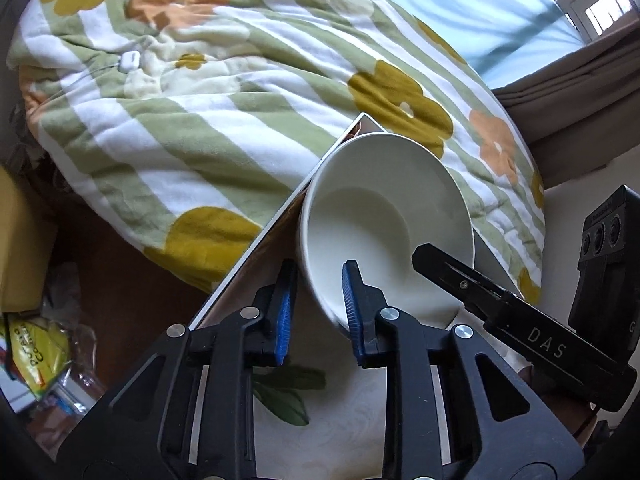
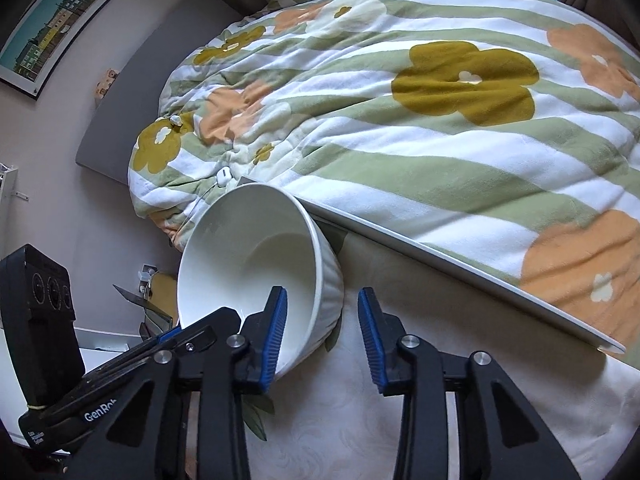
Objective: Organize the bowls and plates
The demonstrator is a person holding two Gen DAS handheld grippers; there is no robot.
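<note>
Left wrist view: the left gripper straddles the near rim of a tilted white ceramic bowl, one blue pad inside, one outside; whether the pads press the wall cannot be told. The bowl sits centre-right on a pale leaf-print tabletop, against a green-striped flowered quilt.

Right wrist view: the right gripper straddles the bowl's ribbed wall lower left, its right pad clearly apart, not yet gripping.

One white bowl, two claws, one floral blanket and one framed picture.
</note>
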